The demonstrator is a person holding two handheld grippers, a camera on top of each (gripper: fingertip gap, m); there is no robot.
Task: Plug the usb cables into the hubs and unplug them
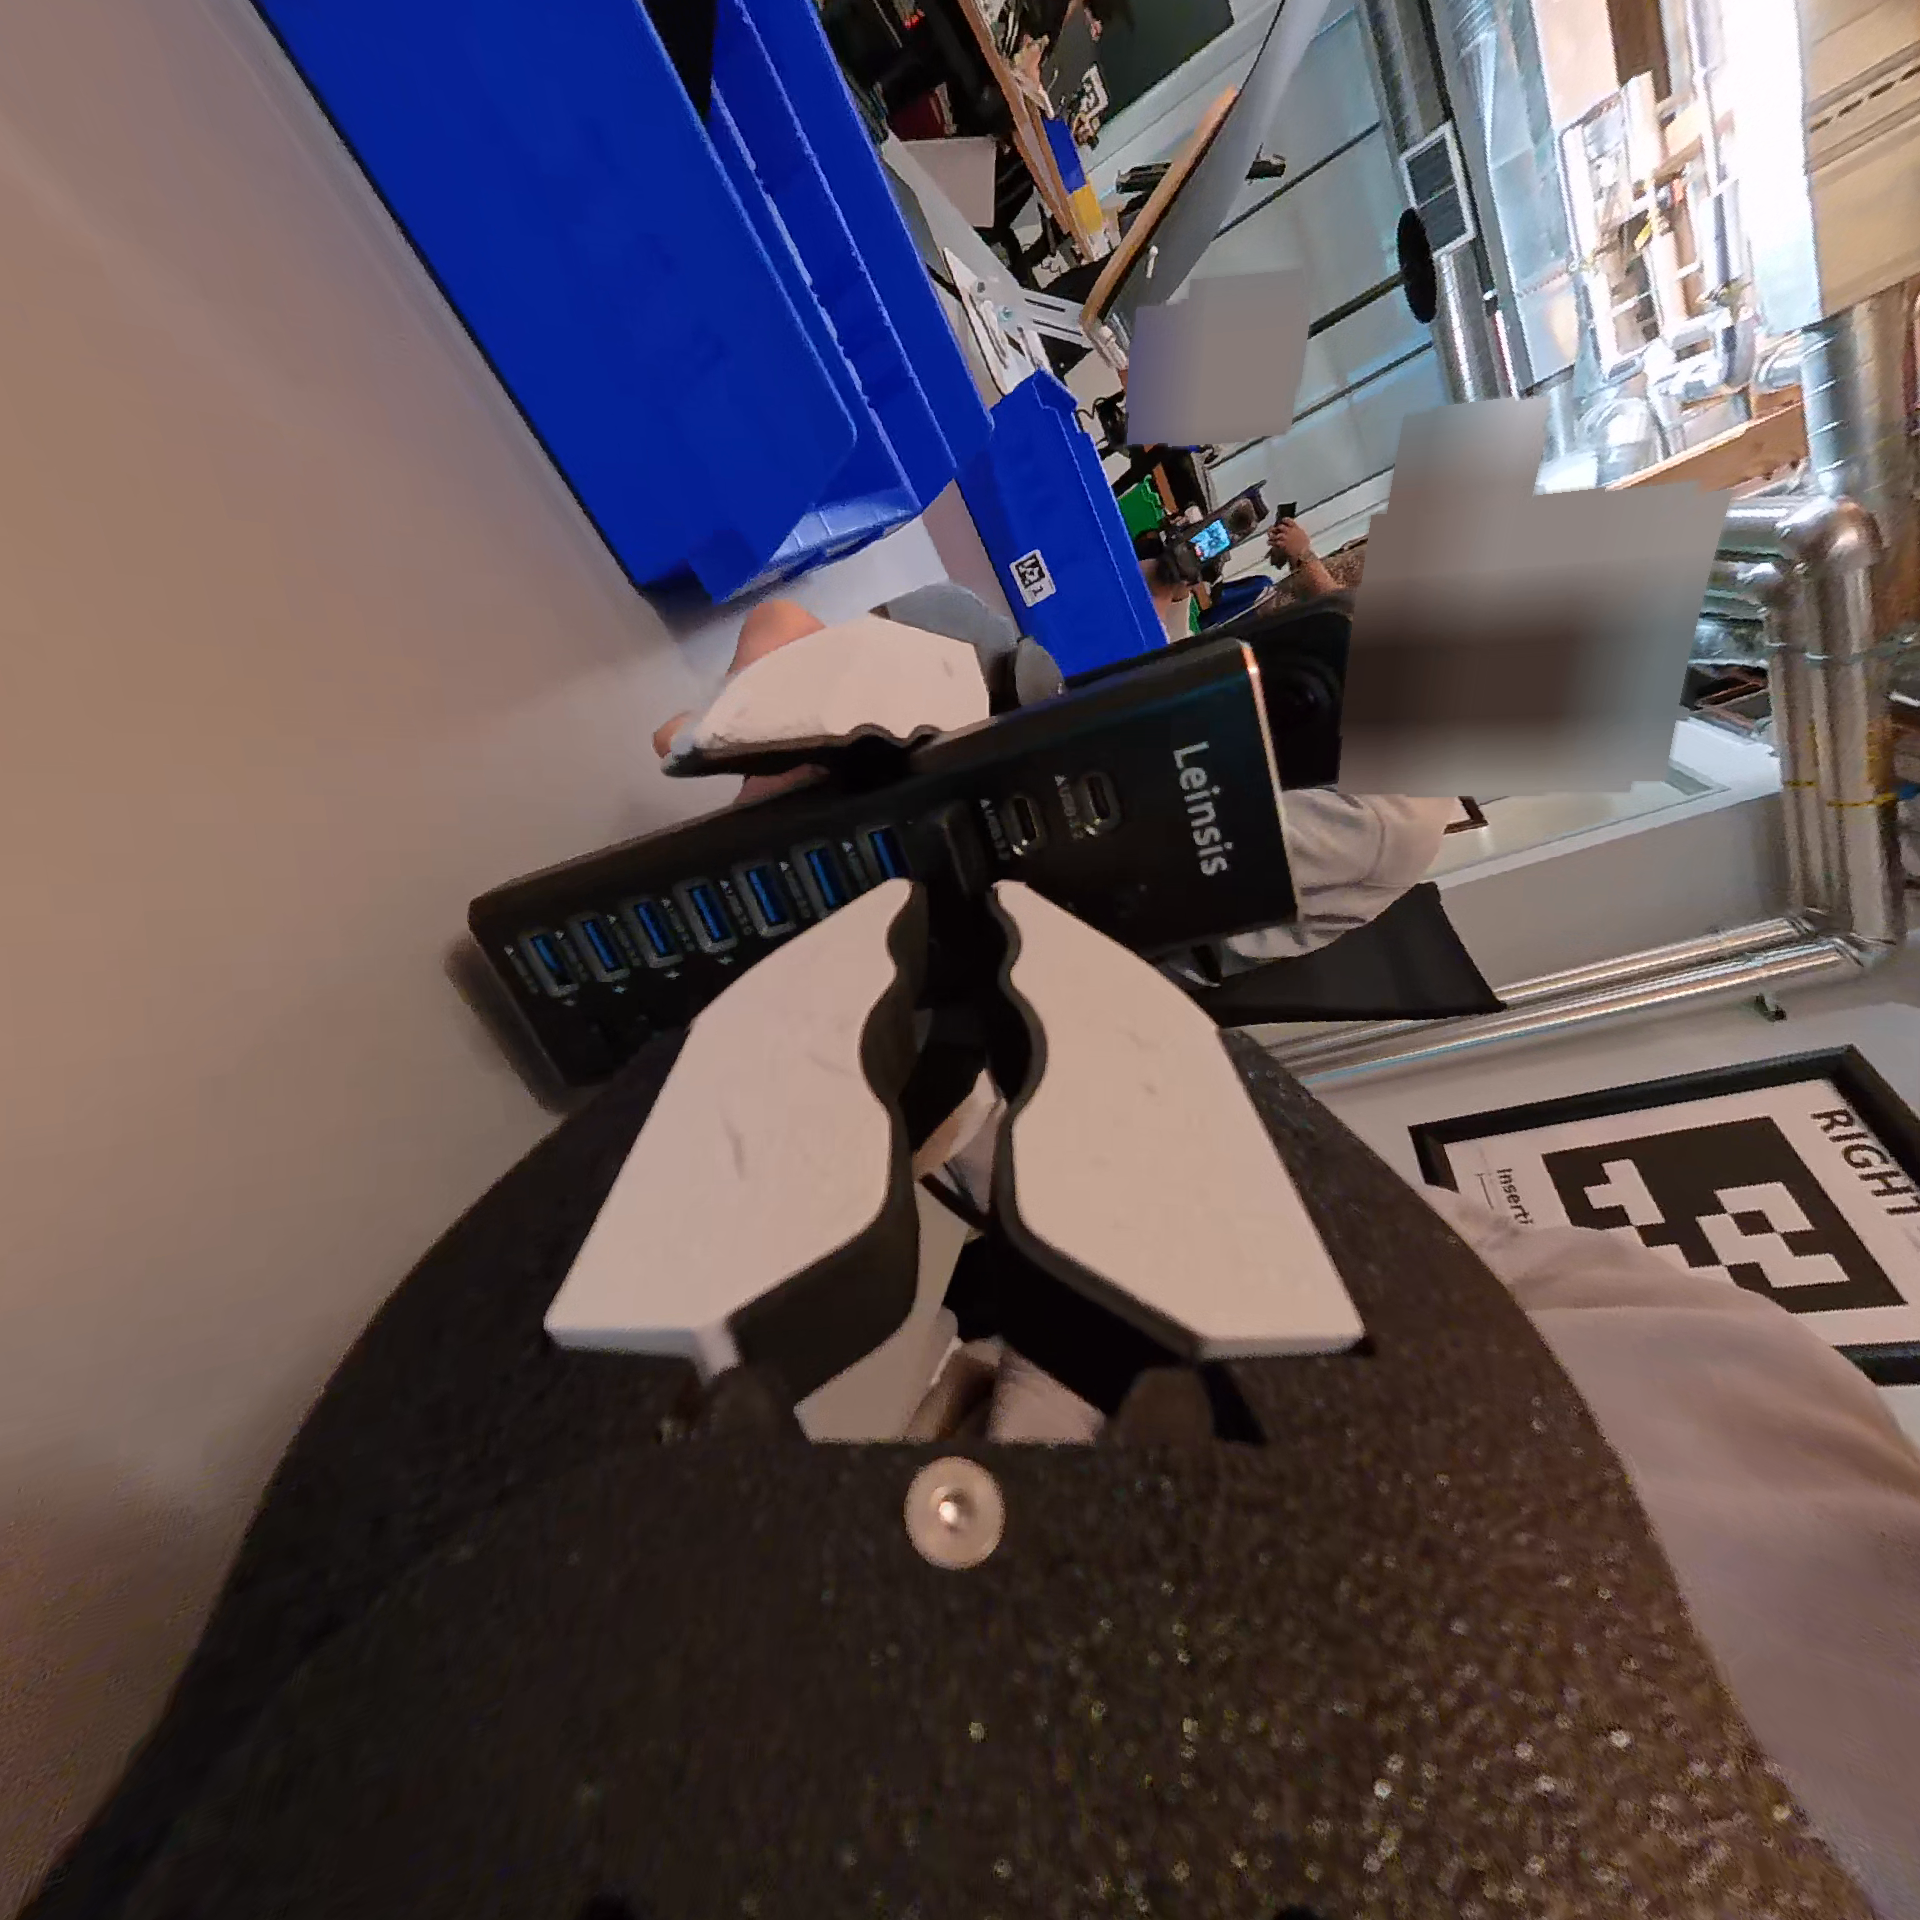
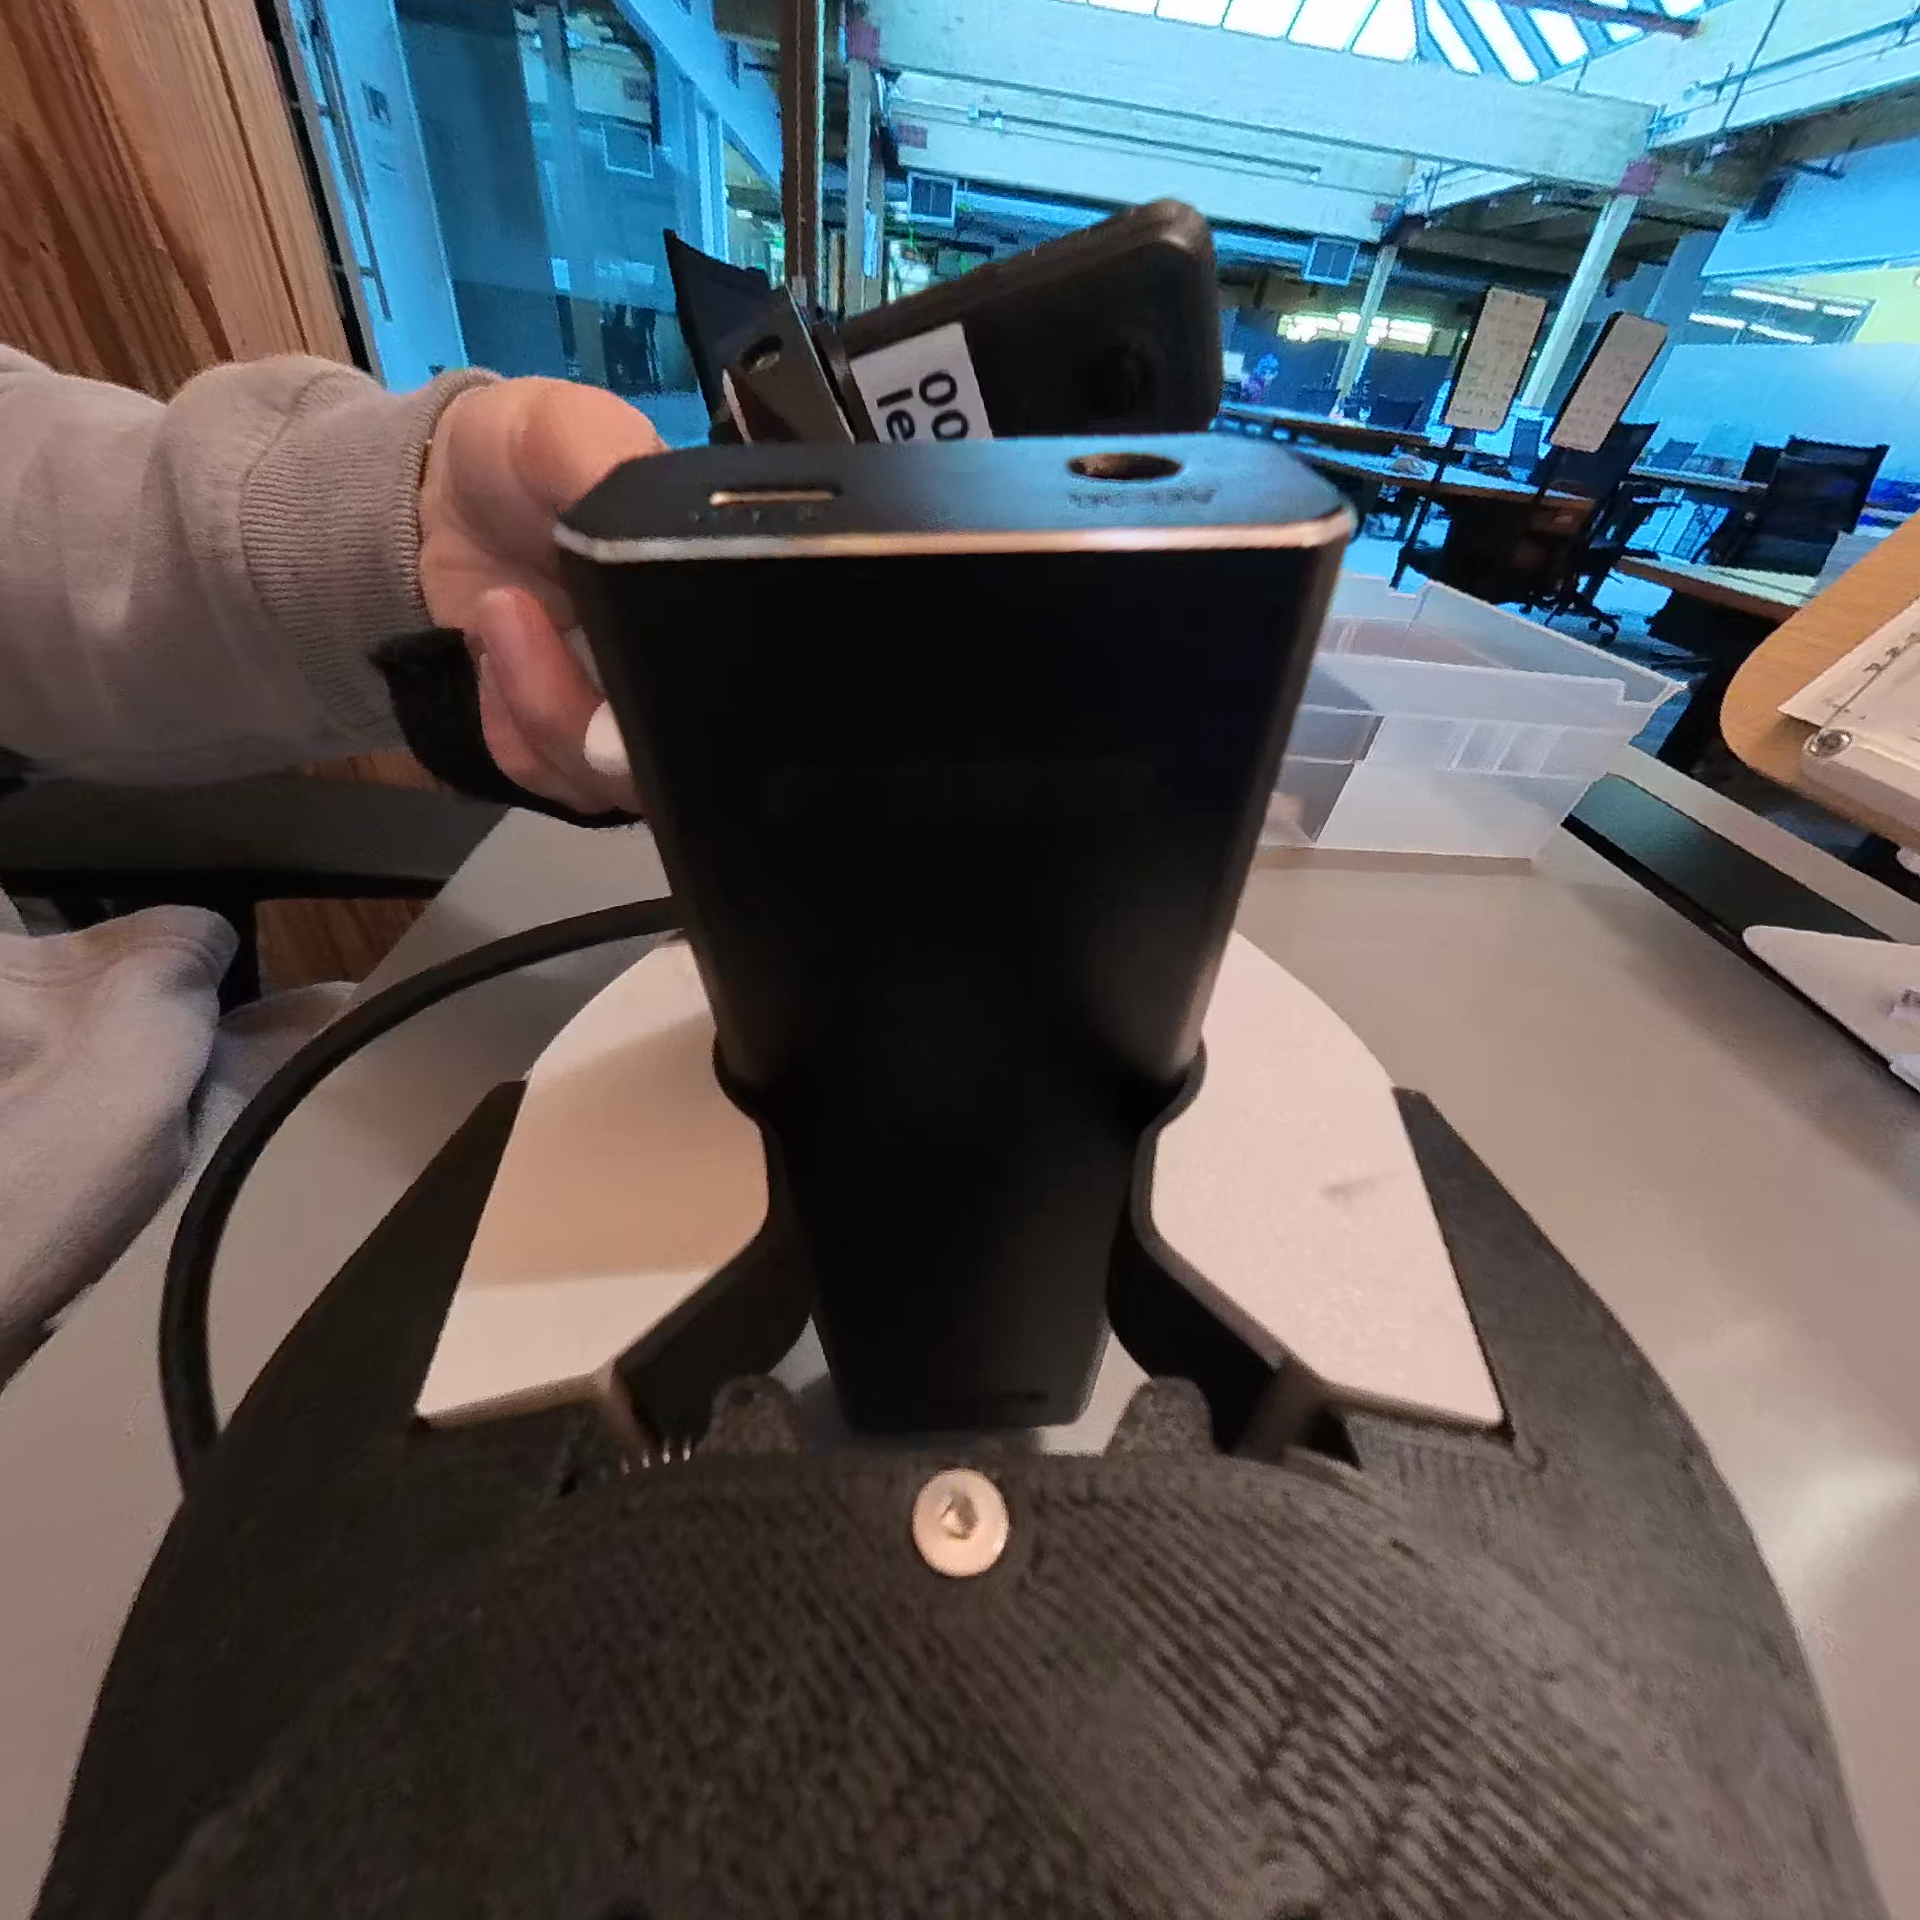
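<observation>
In the left wrist view my left gripper (image 1: 954, 920) is shut on a black USB plug (image 1: 943, 854). The plug's tip meets the port row of a long black hub (image 1: 1164, 800), between the blue ports and the small oval ports. How deep it sits is hidden. My right gripper (image 2: 956, 1060) is shut on that hub (image 2: 935, 727) and holds it above the table, end face away from me. One of its white fingers (image 1: 831, 691) shows on the hub's far side. The left gripper's black body (image 2: 1091, 322) shows behind the hub.
Blue bins (image 1: 623, 312) stand along the table's far side. A framed marker sheet (image 1: 1714, 1195) lies on the table. A black cable (image 2: 260, 1091) loops on the grey table (image 2: 1558, 1039). A clear plastic bin (image 2: 1455, 727) stands behind. A person's hand (image 2: 509, 582) holds the left gripper.
</observation>
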